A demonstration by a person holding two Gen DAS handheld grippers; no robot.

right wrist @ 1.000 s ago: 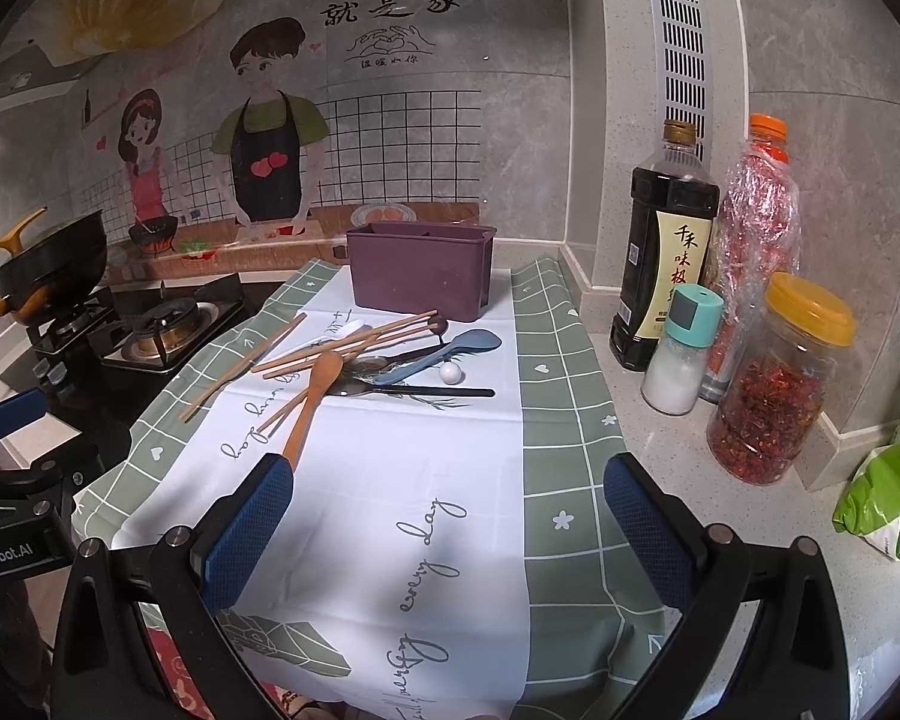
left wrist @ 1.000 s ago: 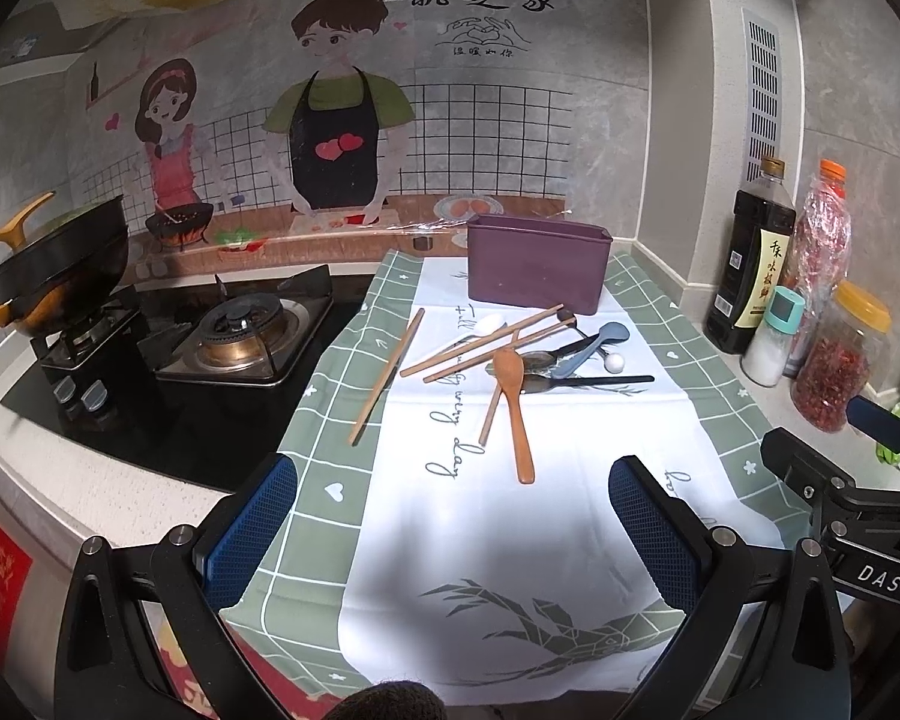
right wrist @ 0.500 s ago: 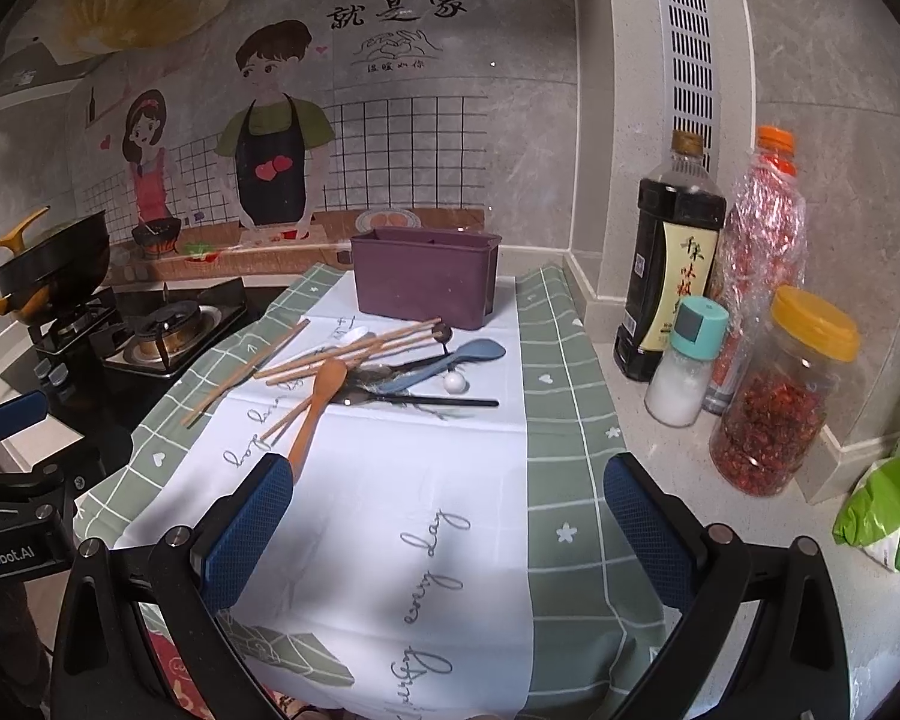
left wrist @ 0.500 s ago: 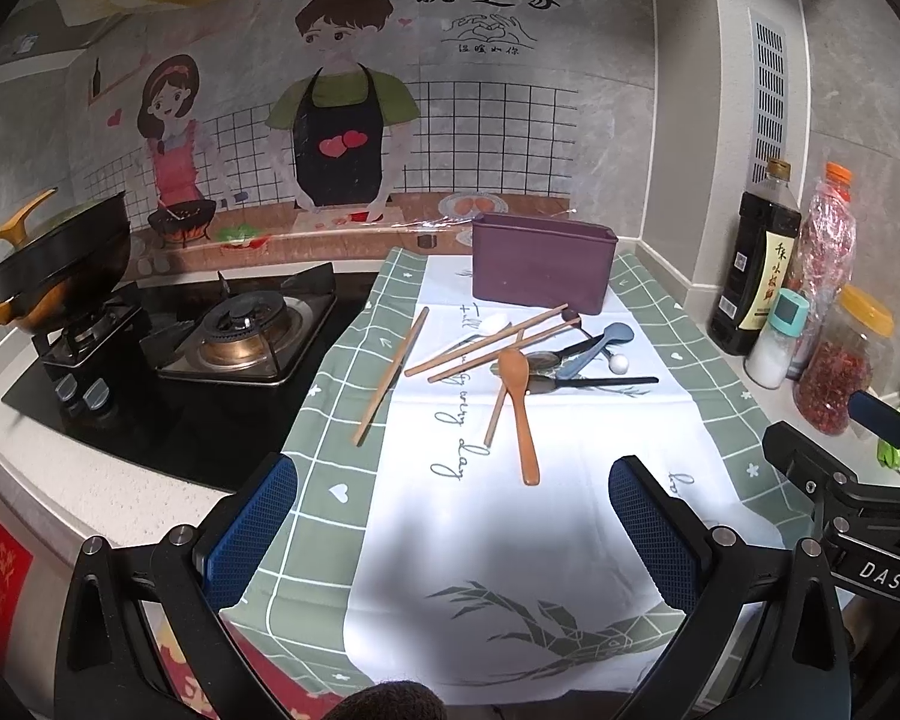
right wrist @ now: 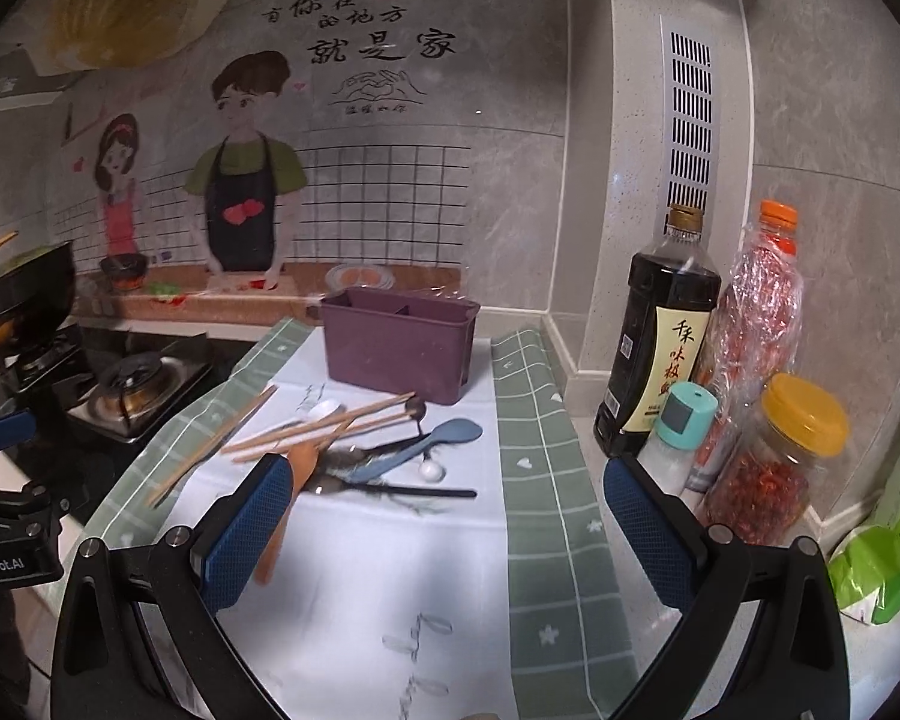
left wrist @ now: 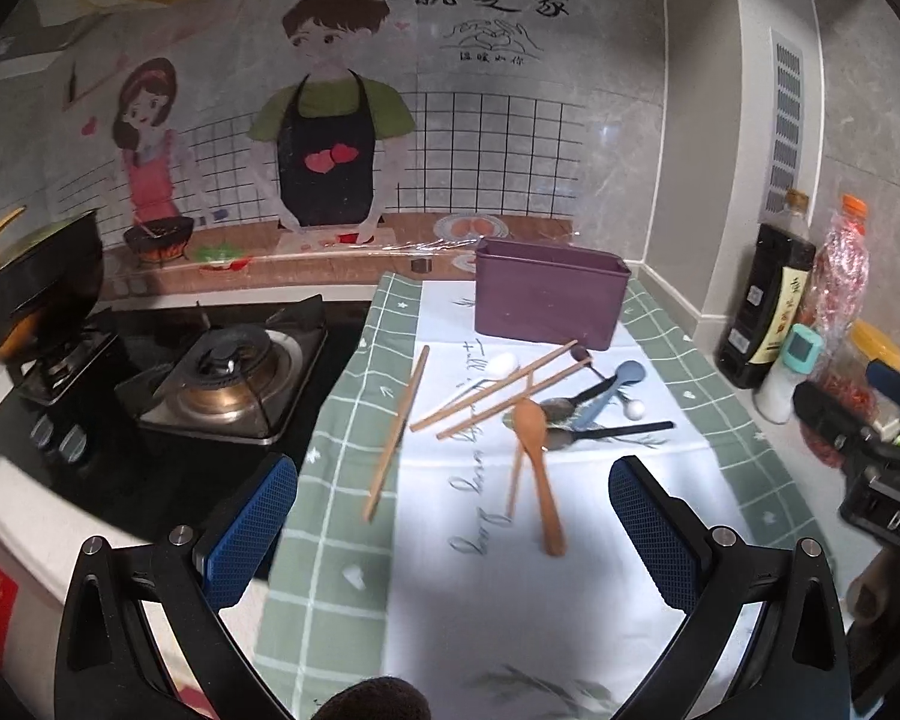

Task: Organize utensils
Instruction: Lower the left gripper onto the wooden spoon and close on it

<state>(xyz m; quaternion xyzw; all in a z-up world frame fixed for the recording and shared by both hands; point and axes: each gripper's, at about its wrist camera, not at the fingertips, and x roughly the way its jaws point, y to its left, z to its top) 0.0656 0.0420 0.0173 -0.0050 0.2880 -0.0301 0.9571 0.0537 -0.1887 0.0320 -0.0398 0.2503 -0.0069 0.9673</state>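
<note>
A heap of utensils lies on the green-and-white cloth (left wrist: 486, 600): a wooden spoon (left wrist: 537, 468), several wooden chopsticks (left wrist: 492, 384), a blue spoon (left wrist: 615, 387), metal spoons with black handles (left wrist: 606, 431) and a small white spoon (left wrist: 501, 365). Behind them stands a purple utensil box (left wrist: 546, 294) with a divider inside (right wrist: 399, 339). My left gripper (left wrist: 453, 531) hangs open in front of the heap, holding nothing. My right gripper (right wrist: 450, 531) is open too, near the wooden spoon (right wrist: 288, 492), the chopsticks (right wrist: 324, 426) and the blue spoon (right wrist: 426, 447).
A gas stove (left wrist: 222, 384) and a black pan (left wrist: 36, 276) sit on the left. At the right wall stand a soy sauce bottle (right wrist: 657, 348), a clear bottle of red chilli (right wrist: 756, 324), a small white shaker (right wrist: 678, 432), a yellow-lidded jar (right wrist: 786, 468) and a green bag (right wrist: 888, 558).
Both grippers have moved forward toward the heap of utensils, which now looks nearer in both views. The utensils and the box have not moved.
</note>
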